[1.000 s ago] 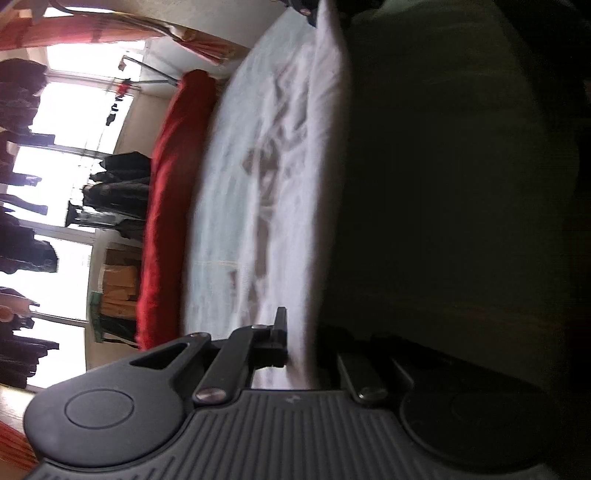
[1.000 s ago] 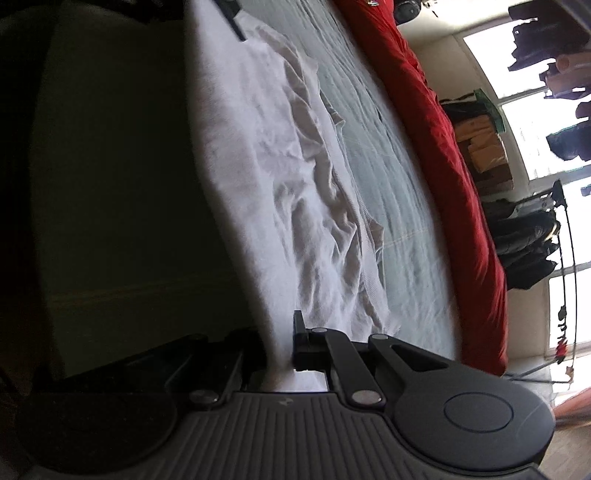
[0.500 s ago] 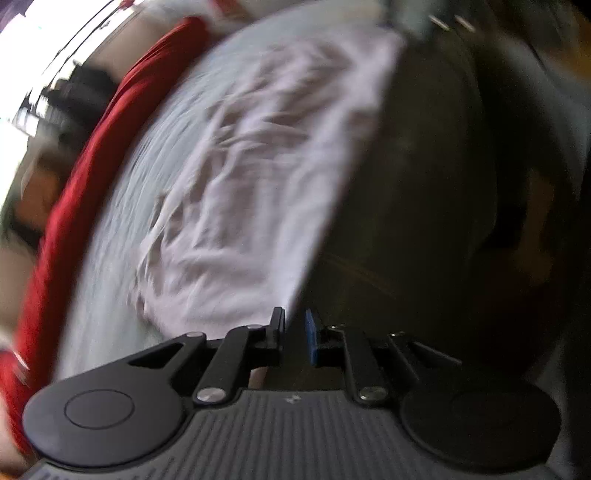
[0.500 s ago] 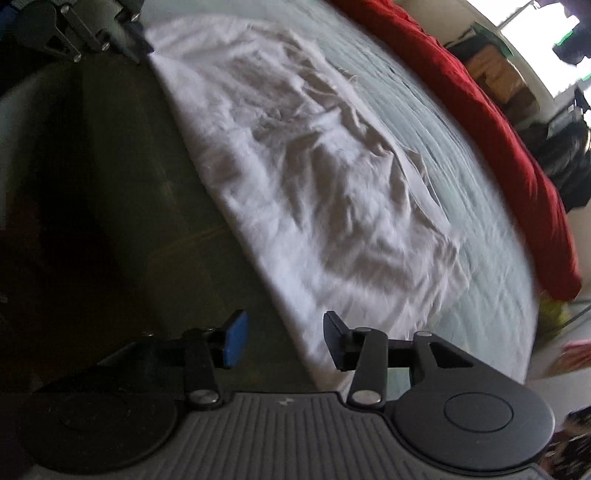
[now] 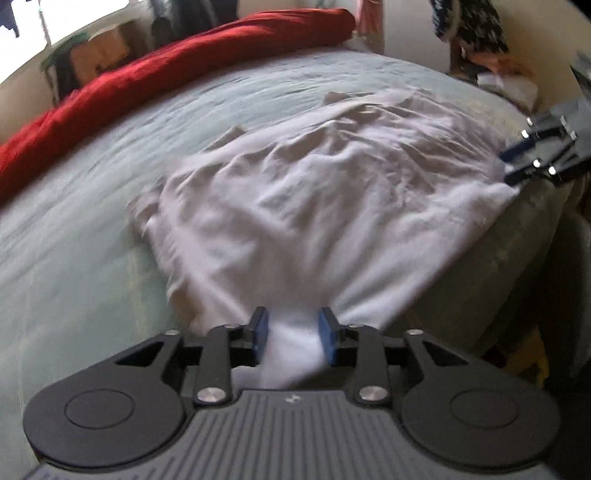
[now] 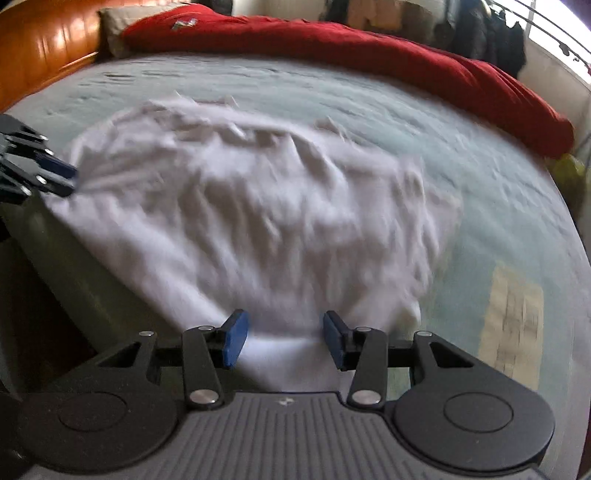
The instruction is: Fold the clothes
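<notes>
A crumpled white garment (image 5: 314,192) lies spread on the pale green bed sheet (image 5: 74,258), its near hem along the bed's front edge. My left gripper (image 5: 293,330) stands open, with one corner of the hem lying loose between its blue pads. My right gripper (image 6: 284,339) is open too, and the other hem corner of the garment (image 6: 258,214) lies between its fingers. Each gripper shows in the other's view: the right gripper (image 5: 511,164) at the garment's right end, the left gripper (image 6: 68,181) at its left end. The images are motion-blurred.
A red duvet (image 6: 369,48) is rolled along the far side of the bed. A brown headboard (image 6: 40,44) stands at the left end. Dark clothes (image 6: 480,29) hang by the window. The mattress side (image 5: 517,277) drops away at the near edge.
Both grippers were shut on the garment's hem and turned sideways; they have swung level and opened. The garment now lies flat on the bed.
</notes>
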Demonstrator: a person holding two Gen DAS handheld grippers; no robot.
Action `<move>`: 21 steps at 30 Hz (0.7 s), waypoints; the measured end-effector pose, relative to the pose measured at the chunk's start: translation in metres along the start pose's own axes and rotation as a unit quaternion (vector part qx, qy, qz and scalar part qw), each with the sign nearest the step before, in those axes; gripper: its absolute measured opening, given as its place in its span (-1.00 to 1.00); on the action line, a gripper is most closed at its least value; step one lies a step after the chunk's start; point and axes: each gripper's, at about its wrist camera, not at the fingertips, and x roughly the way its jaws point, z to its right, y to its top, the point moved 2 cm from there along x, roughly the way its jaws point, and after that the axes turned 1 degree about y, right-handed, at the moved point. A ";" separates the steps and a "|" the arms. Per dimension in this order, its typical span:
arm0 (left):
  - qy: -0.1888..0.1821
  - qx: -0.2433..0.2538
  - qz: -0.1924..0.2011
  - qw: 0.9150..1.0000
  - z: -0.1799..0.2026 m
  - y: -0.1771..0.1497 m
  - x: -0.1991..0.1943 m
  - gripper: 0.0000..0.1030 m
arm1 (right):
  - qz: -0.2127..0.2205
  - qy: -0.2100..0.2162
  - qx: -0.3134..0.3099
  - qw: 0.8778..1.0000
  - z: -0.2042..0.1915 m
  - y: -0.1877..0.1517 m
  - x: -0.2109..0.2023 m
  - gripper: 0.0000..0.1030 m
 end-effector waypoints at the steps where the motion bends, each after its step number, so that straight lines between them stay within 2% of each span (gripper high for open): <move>1: 0.002 -0.012 -0.006 1.000 -0.006 -0.002 -0.005 -0.27 | 0.007 0.003 0.010 1.000 0.003 -0.005 -0.005 -0.01; 3: 0.010 -0.022 -0.007 1.000 -0.013 0.005 -0.012 -0.24 | 0.015 -0.001 0.030 0.999 0.006 -0.008 -0.017 0.00; 6: 0.020 -0.026 0.020 0.999 -0.016 0.022 -0.015 -0.02 | 0.050 -0.003 0.039 0.998 0.002 0.004 -0.027 0.08; 9: 0.018 -0.045 0.036 0.998 -0.014 0.035 -0.003 0.00 | 0.083 0.002 0.058 0.995 -0.004 0.018 -0.023 0.13; 12: 0.027 -0.086 0.013 0.996 -0.024 0.027 0.013 -0.01 | 0.089 0.000 0.098 0.991 -0.002 0.019 -0.011 0.13; 16: 0.020 -0.078 0.010 0.997 -0.025 0.019 -0.001 0.00 | 0.063 -0.010 0.151 0.986 0.016 -0.005 -0.001 0.12; 18: 0.007 -0.086 0.027 0.996 -0.028 0.028 -0.013 0.10 | 0.073 0.003 0.166 0.983 0.021 -0.007 -0.009 0.13; 19: 0.000 -0.092 0.036 0.995 -0.031 0.035 -0.010 0.22 | 0.079 0.002 0.171 0.982 0.023 -0.005 -0.014 0.17; 21: -0.014 -0.102 0.054 0.993 -0.037 0.049 -0.003 0.27 | 0.103 -0.008 0.171 0.980 0.025 0.008 -0.021 0.30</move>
